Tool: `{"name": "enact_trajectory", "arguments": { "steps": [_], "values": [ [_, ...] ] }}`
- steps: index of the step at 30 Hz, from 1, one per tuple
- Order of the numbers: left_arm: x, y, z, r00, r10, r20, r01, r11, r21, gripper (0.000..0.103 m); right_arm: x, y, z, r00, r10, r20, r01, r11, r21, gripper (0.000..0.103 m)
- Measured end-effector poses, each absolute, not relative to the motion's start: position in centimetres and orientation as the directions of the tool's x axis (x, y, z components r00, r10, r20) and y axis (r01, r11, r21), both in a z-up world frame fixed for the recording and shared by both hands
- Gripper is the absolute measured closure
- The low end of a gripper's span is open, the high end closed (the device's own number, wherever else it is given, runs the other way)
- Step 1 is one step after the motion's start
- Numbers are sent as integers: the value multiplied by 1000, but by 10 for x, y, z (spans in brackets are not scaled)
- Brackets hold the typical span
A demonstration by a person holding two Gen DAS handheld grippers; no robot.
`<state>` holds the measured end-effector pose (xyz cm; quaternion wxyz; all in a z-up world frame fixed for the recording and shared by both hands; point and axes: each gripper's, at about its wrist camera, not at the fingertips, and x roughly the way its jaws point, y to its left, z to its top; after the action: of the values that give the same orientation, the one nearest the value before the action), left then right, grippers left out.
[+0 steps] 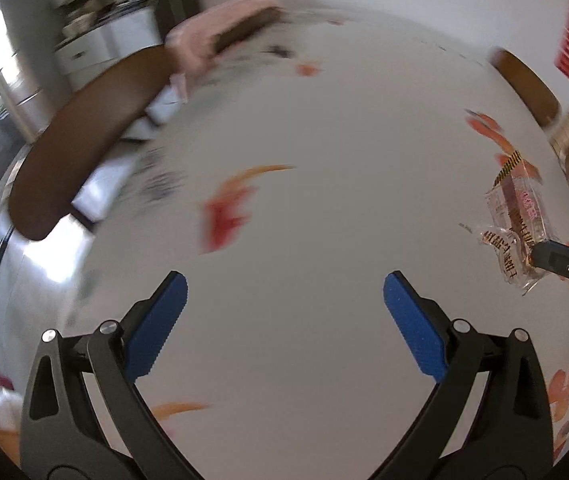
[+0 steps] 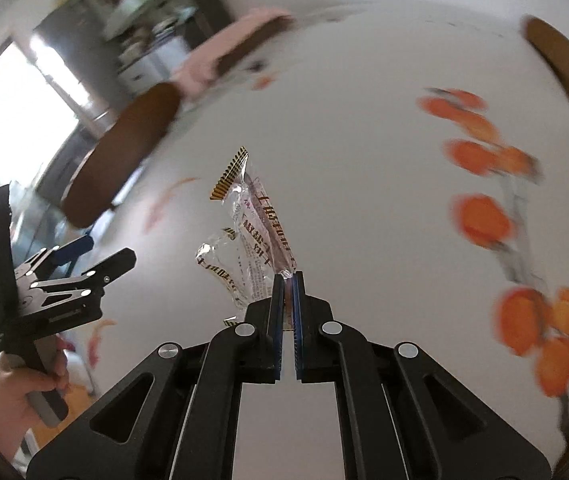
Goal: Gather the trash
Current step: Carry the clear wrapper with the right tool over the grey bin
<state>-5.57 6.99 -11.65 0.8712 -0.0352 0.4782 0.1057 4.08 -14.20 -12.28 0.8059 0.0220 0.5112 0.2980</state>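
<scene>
A clear plastic snack wrapper (image 2: 252,232) with red print and a yellow-black striped end hangs from my right gripper (image 2: 289,280), which is shut on its lower edge and holds it above the white table. The wrapper also shows in the left wrist view (image 1: 518,224) at the far right, with the right gripper's tip (image 1: 540,254) on it. My left gripper (image 1: 284,292) is open and empty over the table; it shows at the left of the right wrist view (image 2: 96,254).
The white tablecloth (image 1: 324,120) has printed orange fruit (image 2: 484,220) and red-orange fish (image 1: 228,208). Brown chair backs (image 1: 84,140) stand at the left edge and far right (image 1: 528,88). A pink cloth (image 1: 212,36) lies at the far edge.
</scene>
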Motion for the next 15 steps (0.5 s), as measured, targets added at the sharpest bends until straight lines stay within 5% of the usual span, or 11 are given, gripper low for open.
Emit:
{"name": "enact_trajectory", "arguments": {
  "steps": [15],
  "values": [
    [-288,361,-149,296,391,-871,-675,731,99,7,-103,234,-144,-75,587,-806,-789,459,408,98]
  ]
}}
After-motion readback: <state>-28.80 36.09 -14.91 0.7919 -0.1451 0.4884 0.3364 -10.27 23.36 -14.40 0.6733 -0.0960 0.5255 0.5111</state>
